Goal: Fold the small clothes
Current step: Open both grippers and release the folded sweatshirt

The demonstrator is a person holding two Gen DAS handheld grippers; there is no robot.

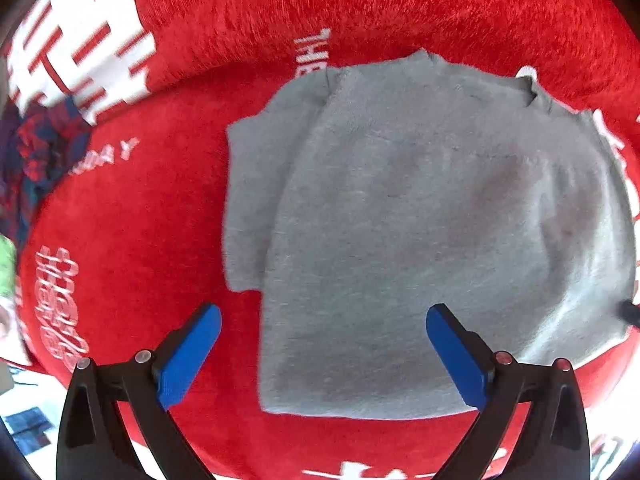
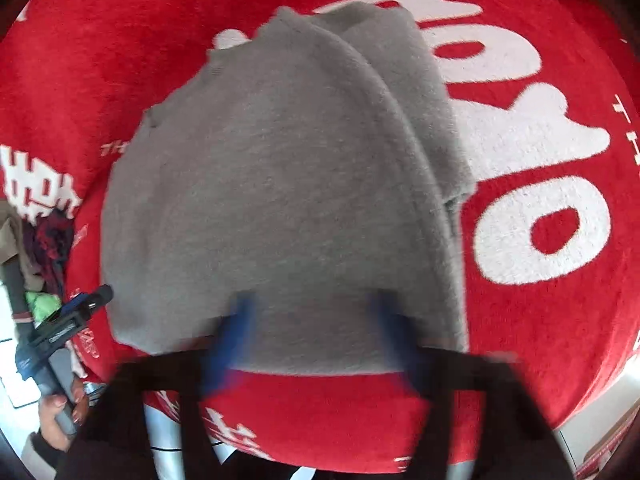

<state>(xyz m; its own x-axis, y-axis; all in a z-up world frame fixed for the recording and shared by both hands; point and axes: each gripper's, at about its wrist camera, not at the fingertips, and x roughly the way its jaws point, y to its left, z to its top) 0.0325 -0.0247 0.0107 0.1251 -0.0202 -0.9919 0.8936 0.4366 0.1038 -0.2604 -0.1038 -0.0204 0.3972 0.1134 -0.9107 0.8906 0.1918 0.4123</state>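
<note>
Far left in the left wrist view, a plaid cloth (image 1: 38,152) is bunched at the edge of the red blanket (image 1: 132,216), well apart from the work. Centre to right lies the gray top (image 1: 420,220), spread flat on the blanket w/ one sleeve (image 1: 252,200) already turned in along its left side, neckline away from the camera, hem nearest. It looks soft, fuzzy and light – prob. limp, will drape and sag when lifted, no stiffness to hold a crease; not slippery on the pile. Best hold, I'd judge, is a hem corner or the side edge, pinching both layers so they don't slide apart. Left gripper (image 1: 324,344) hovers just above the hem, jaws wide apart, holding nothing; one finger is over bare blanket, the other over the cloth. In the right wrist view the person's left hand (image 2: 56,420) shows low left, wrapped round that tool's handle. Right gripper (image 2: 316,336) is motion-blurred – jaws seem spread at the hem's near edge, w/ cloth between them, but I can't tell if it has a hold.
</note>
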